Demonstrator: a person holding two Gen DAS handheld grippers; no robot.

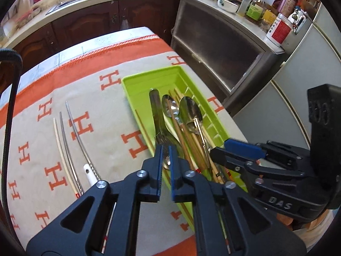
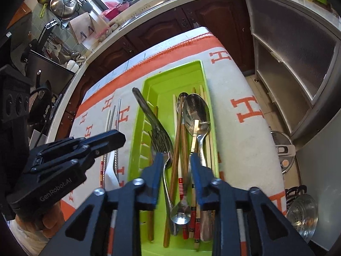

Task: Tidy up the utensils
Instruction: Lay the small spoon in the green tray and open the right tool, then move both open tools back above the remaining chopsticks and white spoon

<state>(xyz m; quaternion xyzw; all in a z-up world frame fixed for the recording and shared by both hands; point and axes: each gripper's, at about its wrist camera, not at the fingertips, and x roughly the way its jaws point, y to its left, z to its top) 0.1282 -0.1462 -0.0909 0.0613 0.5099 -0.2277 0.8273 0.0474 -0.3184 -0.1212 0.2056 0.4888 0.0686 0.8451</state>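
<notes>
Green tray (image 2: 149, 85) holds most utensils; three chopsticks (image 1: 68, 140) remain on the surface. Left gripper (image 1: 165, 149) nearly closed, empty; right gripper (image 2: 175, 160) open.

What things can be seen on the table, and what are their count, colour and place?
tray: one, green, on the cloth
fork: one, steel, in the tray, handle over its left rim
spoons: at least three, steel, in the tray
wooden chopsticks: several, brown, in the tray
loose chopsticks: three, two steel and one white, on the cloth left of the tray
cloth: one, white and orange, covers the table
left gripper: nearly closed, holds nothing, over the tray
right gripper: open, over the tray
</notes>
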